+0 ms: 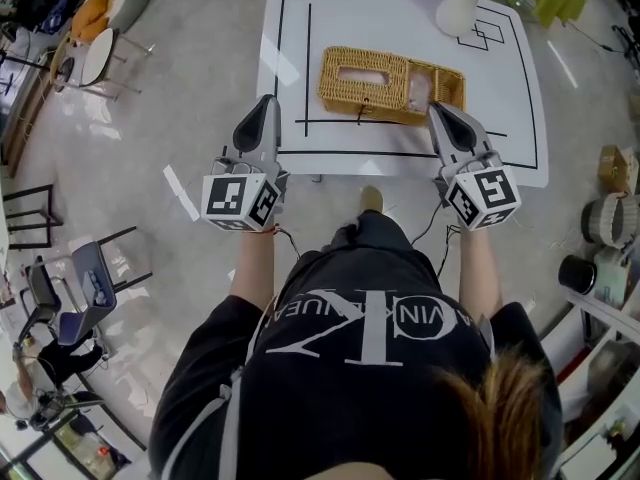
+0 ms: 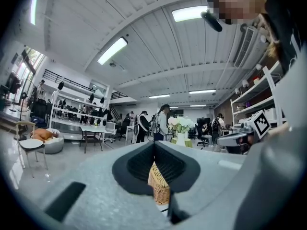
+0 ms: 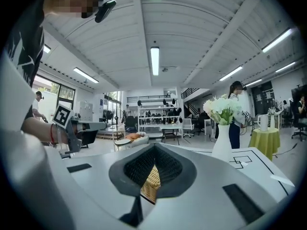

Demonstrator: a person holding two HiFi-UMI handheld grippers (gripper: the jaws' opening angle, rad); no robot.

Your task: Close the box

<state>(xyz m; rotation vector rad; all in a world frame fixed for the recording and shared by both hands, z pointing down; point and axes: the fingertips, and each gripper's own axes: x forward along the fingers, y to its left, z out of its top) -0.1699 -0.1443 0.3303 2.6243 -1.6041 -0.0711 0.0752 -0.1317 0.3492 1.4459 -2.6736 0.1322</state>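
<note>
Looking down in the head view, the wicker box (image 1: 390, 83) lies about the middle of the white worktop (image 1: 520, 118), long side parallel to the near edge. A slotted lid covers its left part, while the right end looks uncovered. A vase of white flowers (image 1: 460, 8) stands at the far right corner. The left tool (image 1: 268, 101) hovers over the near edge, apart from the box. The right tool (image 1: 437, 108) hangs just beside the box's right near corner. Each carries a cube with square black-and-white markers. The person's black shirt bears a large white "CK" crossed by smaller letters, upside down and only partly legible.

In the left gripper view, the left tool (image 2: 154, 143) has its jaws pressed together on nothing, and the box (image 2: 159, 186) shows beyond them.

In the right gripper view, the right tool (image 3: 154, 145) is likewise pressed together and empty, with the box (image 3: 151, 183) just ahead.

Closing it well probably means steadying the box with 1 tool and nudging the lid level toward the open right end with the other. No label shows on the box.
</note>
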